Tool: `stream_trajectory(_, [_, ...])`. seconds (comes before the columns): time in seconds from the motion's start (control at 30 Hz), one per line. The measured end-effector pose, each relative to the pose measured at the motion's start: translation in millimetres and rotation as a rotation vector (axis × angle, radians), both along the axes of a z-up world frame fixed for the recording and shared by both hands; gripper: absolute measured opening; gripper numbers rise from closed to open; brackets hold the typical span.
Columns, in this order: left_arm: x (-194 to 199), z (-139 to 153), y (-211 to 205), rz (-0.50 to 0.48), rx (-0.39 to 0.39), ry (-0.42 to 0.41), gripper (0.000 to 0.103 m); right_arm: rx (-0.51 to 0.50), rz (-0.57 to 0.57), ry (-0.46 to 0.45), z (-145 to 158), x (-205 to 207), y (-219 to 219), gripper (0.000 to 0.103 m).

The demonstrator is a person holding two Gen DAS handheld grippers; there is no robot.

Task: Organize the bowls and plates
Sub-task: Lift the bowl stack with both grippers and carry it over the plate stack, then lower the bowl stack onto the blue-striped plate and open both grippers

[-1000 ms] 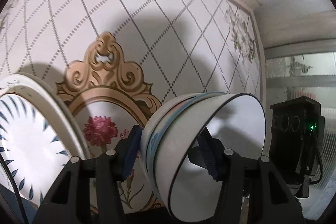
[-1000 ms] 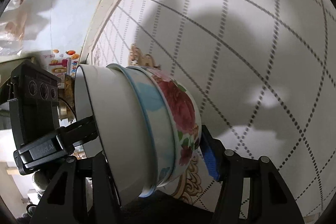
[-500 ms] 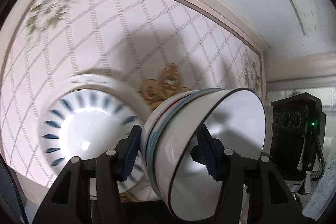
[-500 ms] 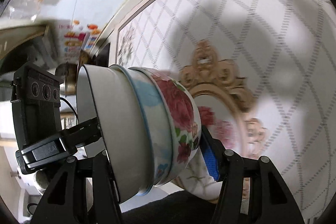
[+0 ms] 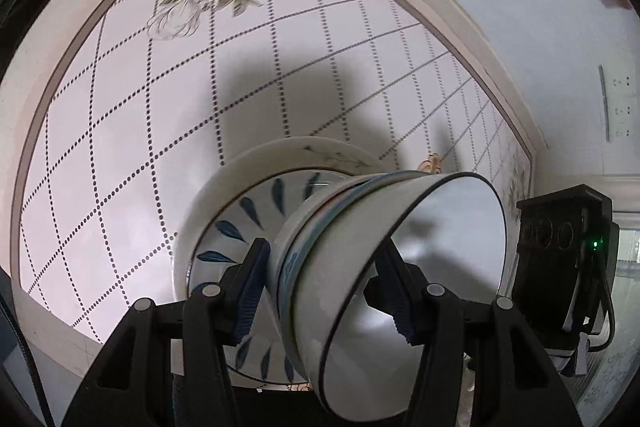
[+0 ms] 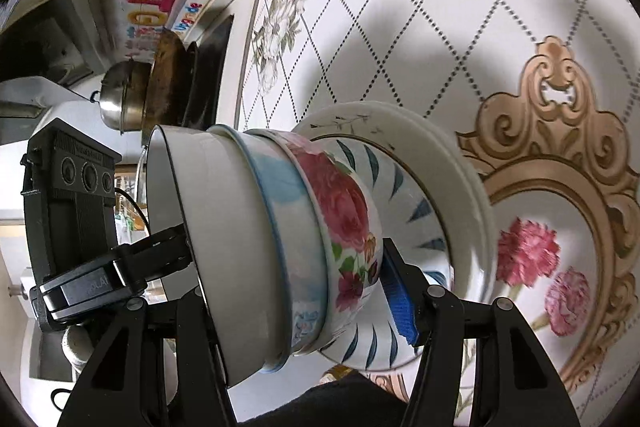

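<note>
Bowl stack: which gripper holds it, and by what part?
Both. The left gripper and the right gripper each clamp the rim wall of the nested bowl stack, one finger inside the top bowl, one outside, on opposite sides.

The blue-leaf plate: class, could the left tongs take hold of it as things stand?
Probably not. The left tongs are already shut on the stack of bowls, which fills the jaws and sits in front of the blue-leaf plate. The bowls would have to be set down first.

Floral tablecloth (image 5: 120,155) (grid-patterned), steel pot (image 6: 116,99)
</note>
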State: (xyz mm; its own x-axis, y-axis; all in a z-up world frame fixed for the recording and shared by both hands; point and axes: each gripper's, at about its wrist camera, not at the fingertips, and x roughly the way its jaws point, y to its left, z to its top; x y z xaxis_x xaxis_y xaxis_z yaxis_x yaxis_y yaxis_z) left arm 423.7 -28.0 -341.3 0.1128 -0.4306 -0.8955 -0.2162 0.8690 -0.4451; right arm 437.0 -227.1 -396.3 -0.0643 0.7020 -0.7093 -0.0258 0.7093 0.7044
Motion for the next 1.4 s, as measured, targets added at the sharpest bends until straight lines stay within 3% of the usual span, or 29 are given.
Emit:
stream_trajectory(0.33, [3,-12,1,-0.003,0.009,-0.001,0.05,-0.038,-0.003,0.016,-20,5,17,0.061])
stream_trajectory(0.97, [-2,-14,4,-0.015,0.04,-0.009,0.051,-0.049,0.005,0.037,-22,8,14,0.061])
stream_trajectory(1.17, [-10,-6,6,-0.027,0.13,-0.031,0.05,-0.071,0.002,0.005,-10,6,9,0.061])
stream_trajectory(1.4, [-29,32,9,-0.045,0.327,-0.125,0.051,-0.146,0.008,-0.123,31,-6,3,0.061])
